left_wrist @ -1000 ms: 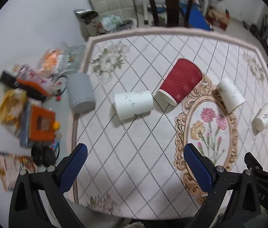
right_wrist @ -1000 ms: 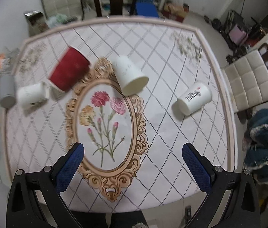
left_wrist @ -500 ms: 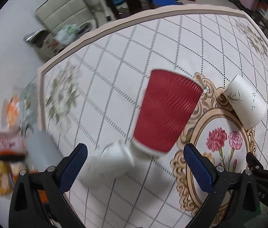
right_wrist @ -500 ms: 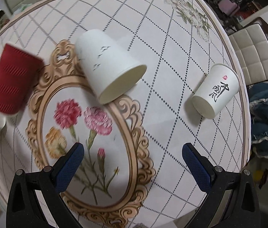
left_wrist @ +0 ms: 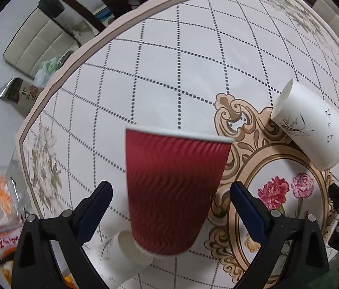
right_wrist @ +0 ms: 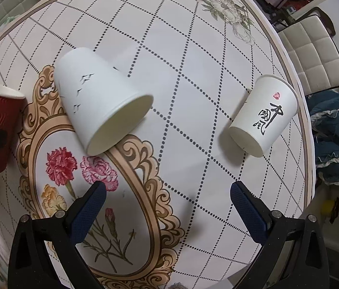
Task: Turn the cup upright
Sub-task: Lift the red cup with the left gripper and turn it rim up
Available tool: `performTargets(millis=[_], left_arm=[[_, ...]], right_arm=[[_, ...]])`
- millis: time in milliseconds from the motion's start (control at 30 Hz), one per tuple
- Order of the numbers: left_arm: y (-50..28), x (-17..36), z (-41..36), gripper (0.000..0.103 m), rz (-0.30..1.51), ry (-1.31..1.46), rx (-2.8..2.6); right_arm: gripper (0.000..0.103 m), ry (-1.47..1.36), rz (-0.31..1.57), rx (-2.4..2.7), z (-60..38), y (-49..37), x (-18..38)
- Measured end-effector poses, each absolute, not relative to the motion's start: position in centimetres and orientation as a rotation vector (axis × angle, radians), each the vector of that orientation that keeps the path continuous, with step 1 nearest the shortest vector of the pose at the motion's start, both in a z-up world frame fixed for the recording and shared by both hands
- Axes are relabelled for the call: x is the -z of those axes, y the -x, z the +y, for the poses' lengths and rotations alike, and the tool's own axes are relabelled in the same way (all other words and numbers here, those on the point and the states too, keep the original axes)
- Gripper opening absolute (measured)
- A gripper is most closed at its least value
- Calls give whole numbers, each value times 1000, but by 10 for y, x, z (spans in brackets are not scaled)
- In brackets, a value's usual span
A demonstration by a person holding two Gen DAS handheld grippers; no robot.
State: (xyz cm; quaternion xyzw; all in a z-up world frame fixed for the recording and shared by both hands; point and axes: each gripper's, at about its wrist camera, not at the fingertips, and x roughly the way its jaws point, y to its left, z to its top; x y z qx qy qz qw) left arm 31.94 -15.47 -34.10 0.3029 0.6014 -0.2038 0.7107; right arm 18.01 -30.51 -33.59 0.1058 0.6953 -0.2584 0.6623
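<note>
The left hand-held gripper (left_wrist: 169, 200) is spread wide, with the dark red ribbed paper cup (left_wrist: 173, 190) between its blue fingers; they do not touch it. This cup lies on the worktop (left_wrist: 169, 55) toward its left edge, beside the ornate golden frame pattern (left_wrist: 241, 130). The right hand-held gripper (right_wrist: 168, 200) is also spread and holds nothing. A white paper cup with small birds (right_wrist: 99, 106) lies on its side near the middle, and a white paper cup with black calligraphy (right_wrist: 264, 120) lies near the right edge.
</note>
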Motion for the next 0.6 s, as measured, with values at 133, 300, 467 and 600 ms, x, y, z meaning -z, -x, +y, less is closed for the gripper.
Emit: performTargets(millis=[133,300,467,600], left_arm=[[-324,351,-156,76,1341,-682,449],[-327,352,-151,75,1336,-659,455],[-325,350,-150,75,1328,-659,464],[-315,339,-154,74,1309,-651,460]], right_arm=[[103,-240,1573,595,-309,-182,337],[103,-239,1566,610,-316,-182,339],[103,-233,1563,634,-314,-176,335],[103,-231,1549,655,-309,-170,328]])
